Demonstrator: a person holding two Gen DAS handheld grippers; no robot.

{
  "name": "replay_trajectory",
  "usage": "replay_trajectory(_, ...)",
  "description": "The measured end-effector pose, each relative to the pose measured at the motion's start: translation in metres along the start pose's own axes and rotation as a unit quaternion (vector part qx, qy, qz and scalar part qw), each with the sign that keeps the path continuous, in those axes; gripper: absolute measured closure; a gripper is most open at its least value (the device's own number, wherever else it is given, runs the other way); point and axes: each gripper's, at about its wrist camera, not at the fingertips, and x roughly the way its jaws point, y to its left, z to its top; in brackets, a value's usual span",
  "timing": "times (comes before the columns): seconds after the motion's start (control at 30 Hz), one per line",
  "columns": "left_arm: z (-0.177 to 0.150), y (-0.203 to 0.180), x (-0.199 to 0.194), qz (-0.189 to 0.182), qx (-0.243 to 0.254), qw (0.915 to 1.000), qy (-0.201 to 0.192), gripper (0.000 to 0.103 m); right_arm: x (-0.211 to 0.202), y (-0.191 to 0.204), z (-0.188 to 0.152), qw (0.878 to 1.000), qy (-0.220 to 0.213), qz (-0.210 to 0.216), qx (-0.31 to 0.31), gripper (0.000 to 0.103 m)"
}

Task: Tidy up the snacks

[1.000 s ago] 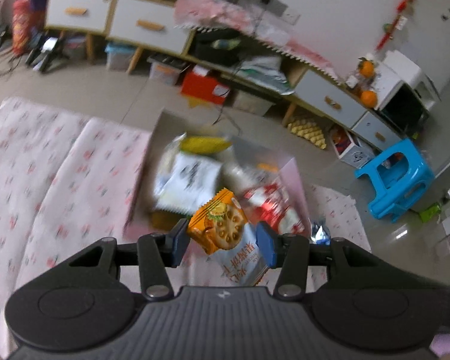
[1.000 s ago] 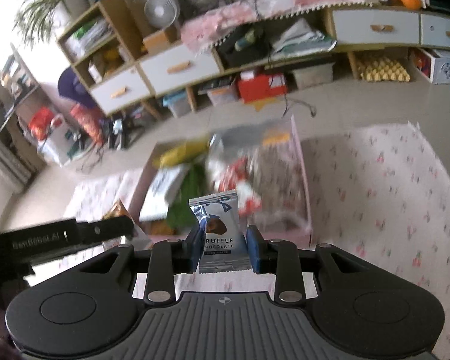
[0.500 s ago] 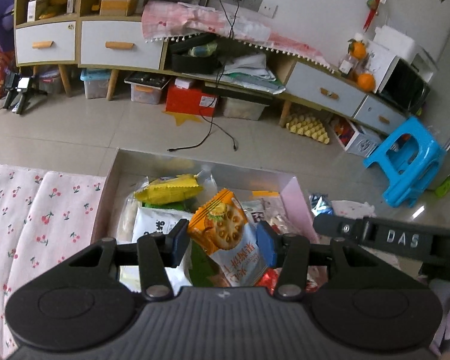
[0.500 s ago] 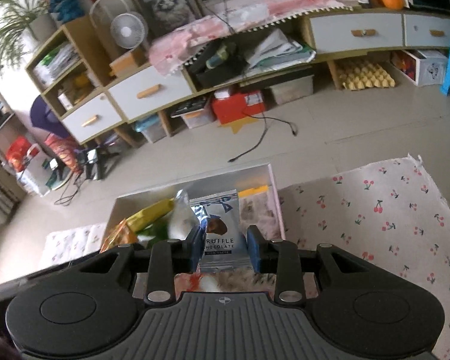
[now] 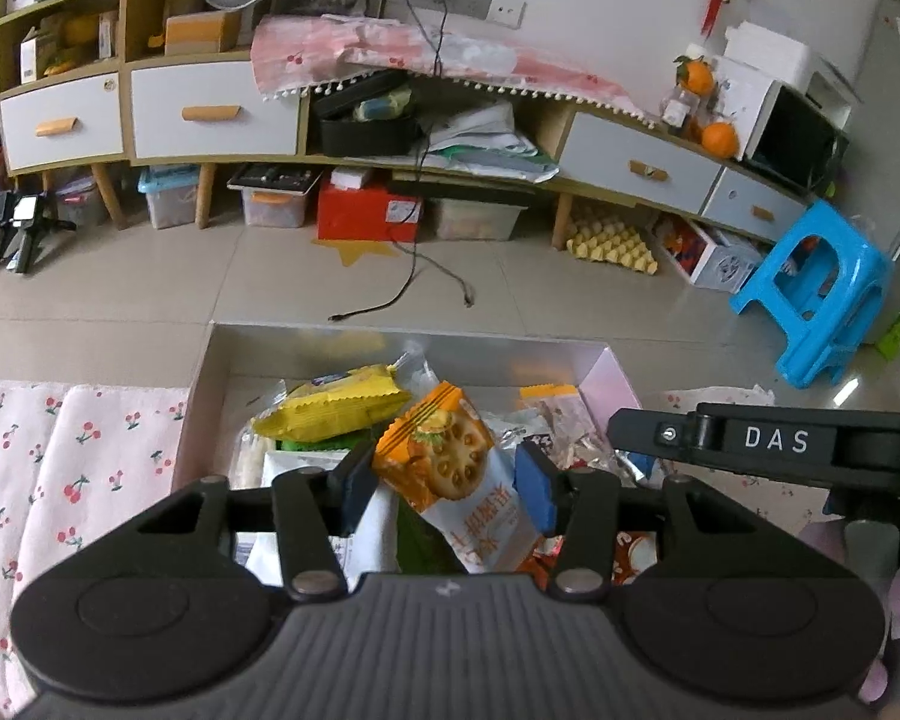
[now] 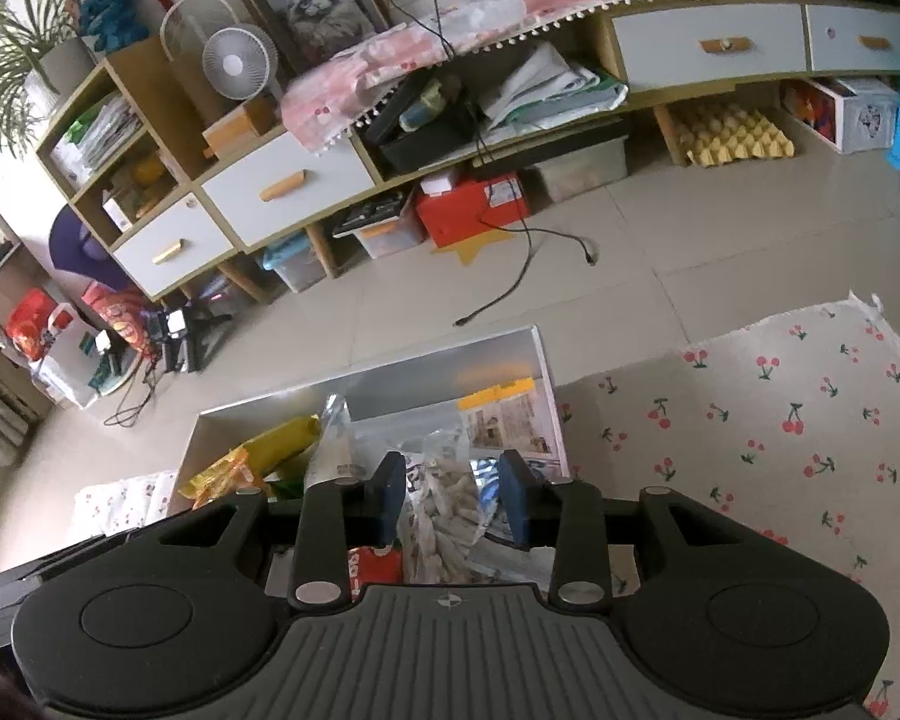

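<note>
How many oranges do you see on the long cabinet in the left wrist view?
2: one orange stands higher, beside the white box; the other orange sits lower, at the cabinet's right end. More may be hidden behind them.

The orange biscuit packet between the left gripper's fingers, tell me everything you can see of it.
The orange biscuit packet is a glossy plastic pouch, orange on top with a round holed biscuit pictured, white below with printed characters. It tilts, top leaning away, between the blue pads of the left hand-held gripper, whose jaws have just been opening; a gap shows beside the right pad. It sits over the snacks in the box.
</note>
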Motion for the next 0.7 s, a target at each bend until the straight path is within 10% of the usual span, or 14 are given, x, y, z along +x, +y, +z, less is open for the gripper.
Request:
replay_trajectory(0.1, -0.002, 0.000, -0.002, 0.005, -0.002, 0.9999, -0.010, 0.031, 0.000, -0.001, 0.002, 1.000, 0.003, 0.009, 0.010, 0.048)
replay_trajectory(0.7, -0.030, -0.013, -0.058, 0.027, -0.011, 0.9994, -0.016, 0.008, -0.066, -0.001, -0.023, 1.000, -0.011, -0.008, -0.006, 0.020)
